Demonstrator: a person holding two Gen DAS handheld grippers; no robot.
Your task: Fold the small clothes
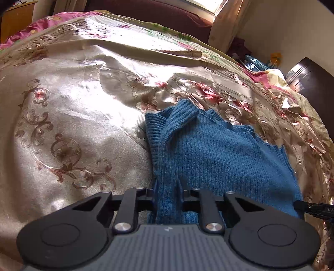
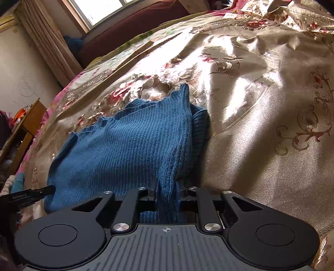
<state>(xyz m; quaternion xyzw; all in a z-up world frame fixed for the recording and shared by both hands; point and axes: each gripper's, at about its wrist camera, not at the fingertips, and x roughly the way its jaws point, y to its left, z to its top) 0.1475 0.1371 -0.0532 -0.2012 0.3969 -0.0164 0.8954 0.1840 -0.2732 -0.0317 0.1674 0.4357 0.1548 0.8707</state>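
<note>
A small blue knit sweater [image 1: 213, 154] lies partly folded on a shiny beige floral bedspread [image 1: 73, 116]. My left gripper [image 1: 167, 193] is shut on the sweater's near edge, knit bunched between its fingers. My right gripper [image 2: 166, 191] is shut on another part of the sweater [image 2: 129, 146] near edge. The tip of the right gripper shows at the right edge of the left wrist view [image 1: 313, 208], and the left gripper's tip shows at the left edge of the right wrist view [image 2: 29, 196]. A ribbed cuff or collar [image 1: 179, 112] sticks out at the sweater's far end.
The bedspread [image 2: 261, 104] is wrinkled and sunlit. A dark red headboard or sofa [image 1: 167, 16] and a curtain [image 2: 48, 39] stand beyond the bed. A wooden table [image 2: 25, 129] with clutter is at the left; a dark cabinet [image 1: 309, 75] at the right.
</note>
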